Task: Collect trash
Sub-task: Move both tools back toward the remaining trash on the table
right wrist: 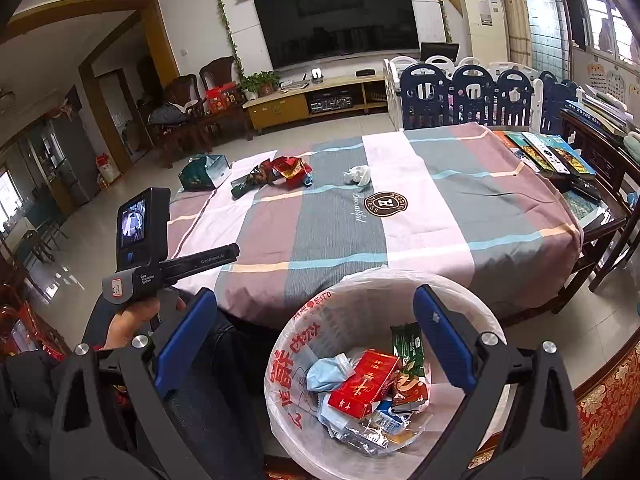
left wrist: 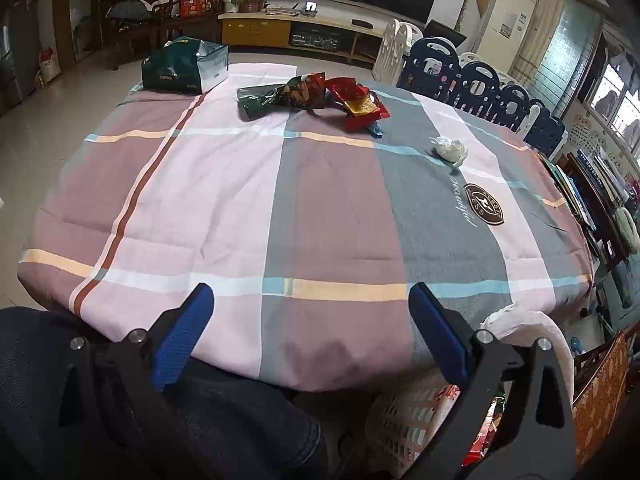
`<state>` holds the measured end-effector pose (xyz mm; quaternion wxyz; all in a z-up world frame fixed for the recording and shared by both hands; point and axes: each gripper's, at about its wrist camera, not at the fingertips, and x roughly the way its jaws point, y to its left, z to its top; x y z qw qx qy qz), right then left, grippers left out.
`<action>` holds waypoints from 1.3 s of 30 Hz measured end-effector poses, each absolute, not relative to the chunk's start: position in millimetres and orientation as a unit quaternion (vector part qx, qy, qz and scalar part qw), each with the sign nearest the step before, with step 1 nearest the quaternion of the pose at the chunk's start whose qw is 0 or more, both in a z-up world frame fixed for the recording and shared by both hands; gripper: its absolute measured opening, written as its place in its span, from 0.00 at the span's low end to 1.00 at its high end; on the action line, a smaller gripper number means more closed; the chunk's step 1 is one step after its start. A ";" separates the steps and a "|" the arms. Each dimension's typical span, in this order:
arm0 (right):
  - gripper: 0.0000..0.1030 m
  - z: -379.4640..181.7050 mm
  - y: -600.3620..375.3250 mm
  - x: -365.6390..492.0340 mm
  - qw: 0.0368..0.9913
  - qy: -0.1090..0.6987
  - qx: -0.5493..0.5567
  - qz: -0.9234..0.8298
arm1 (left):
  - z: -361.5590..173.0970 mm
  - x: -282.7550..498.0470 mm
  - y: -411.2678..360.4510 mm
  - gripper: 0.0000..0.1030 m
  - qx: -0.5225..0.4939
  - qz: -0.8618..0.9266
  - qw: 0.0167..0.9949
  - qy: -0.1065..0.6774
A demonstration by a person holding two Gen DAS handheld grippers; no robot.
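Step in hand, as I read it: between picks. Right gripper (right wrist: pixel 314 330) hangs over the bin (right wrist: pixel 496 320), fingers wide, nothing between them. Left gripper (left wrist: pixel 310 320) sits at the near edge of the table (left wrist: pixel 224 208), fingers also wide and empty.

The bin stands on the floor just off the table's near edge. It is lined with a plastic bag and already holds a red carton (right wrist: pixel 366 384), a blue mask (right wrist: pixel 326 372), a green packet (right wrist: pixel 406 346) and more wrappers.

Trash left on the table, all toward the far edge:
- green bag (left wrist: pixel 186 66) at the far left corner
- green wrapper (left wrist: pixel 276 96) just right of it
- red wrapper (left wrist: pixel 356 106) touching the green wrapper, with a small blue piece poking out from under it
- crumpled white tissue (left wrist: pixel 450 148) apart from the rest, further right, near the logo on the cloth

All of it lies well apart from both sets of fingers, across the full depth of the table.

Next move, my call: long reach forward. The tissue looks simplest for the right gripper: soft, isolated, pinch from above. The wrappers overlap, so grab one by a raised crease or both may drag.
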<state>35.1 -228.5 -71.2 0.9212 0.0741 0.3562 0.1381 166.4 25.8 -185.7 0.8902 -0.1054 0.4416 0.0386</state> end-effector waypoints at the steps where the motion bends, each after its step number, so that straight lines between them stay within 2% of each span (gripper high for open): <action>1: 0.94 -72.1 -227.0 35.9 0.921 0.358 0.074 0.138 | -185.8 166.1 27.3 0.95 -0.109 0.039 0.890 0.442; 39: 0.94 -102.1 -207.5 53.2 0.905 0.395 0.081 0.133 | -188.8 164.5 30.5 0.95 -0.125 0.034 0.885 0.447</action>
